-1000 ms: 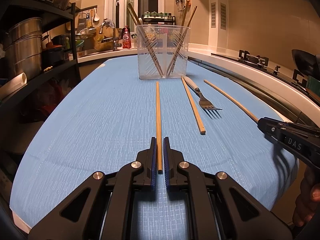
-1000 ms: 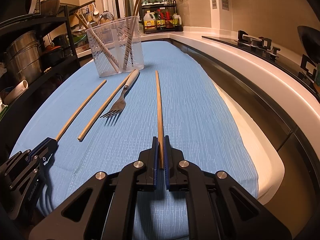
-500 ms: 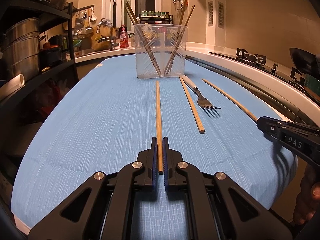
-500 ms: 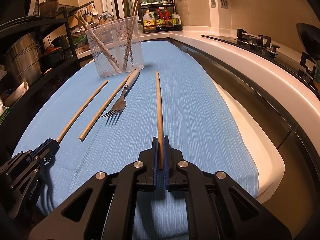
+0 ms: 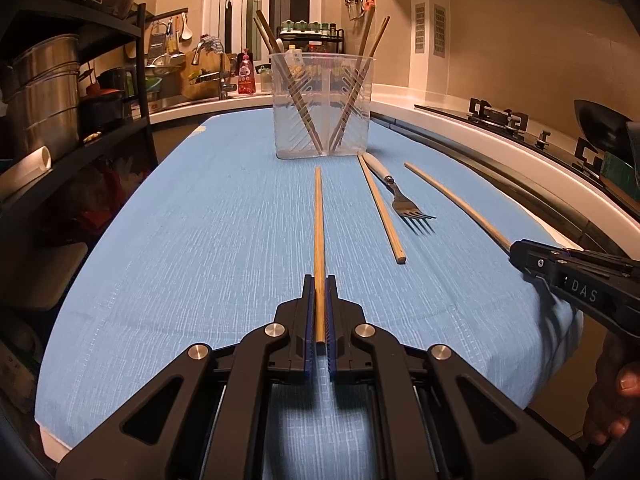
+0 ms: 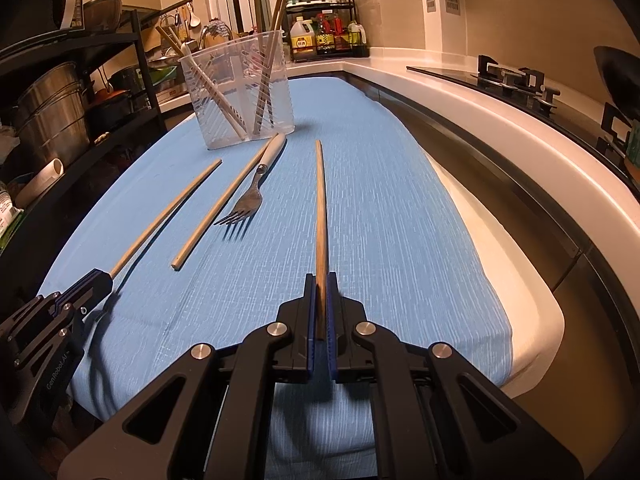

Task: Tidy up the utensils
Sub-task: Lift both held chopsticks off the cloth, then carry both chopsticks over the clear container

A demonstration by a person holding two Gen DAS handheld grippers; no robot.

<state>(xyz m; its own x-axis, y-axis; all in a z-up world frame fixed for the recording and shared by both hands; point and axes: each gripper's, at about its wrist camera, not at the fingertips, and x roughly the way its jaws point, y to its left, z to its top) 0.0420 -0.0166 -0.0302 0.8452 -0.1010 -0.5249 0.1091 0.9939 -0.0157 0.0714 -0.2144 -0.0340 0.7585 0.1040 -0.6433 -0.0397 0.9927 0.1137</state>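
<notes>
1. Two grippers each clamp one chopstick by its near end: the left gripper (image 5: 319,312) grips the left chopstick (image 5: 319,216), the right gripper (image 6: 320,308) the right chopstick (image 6: 320,200), jaws closed on the wood.
2. To do this well, I would lift both level, then tip them into the clear holder (image 5: 322,108) at 12 o'clock, clearing its rim.
3. One loose chopstick (image 5: 381,208) and a fork (image 5: 400,198) lie between, at 1 o'clock.
4. Blue cloth covers the table (image 5: 180,240); shelving with pots (image 5: 44,92) stands at 9 o'clock, a stove (image 5: 500,118) at 2.
</notes>
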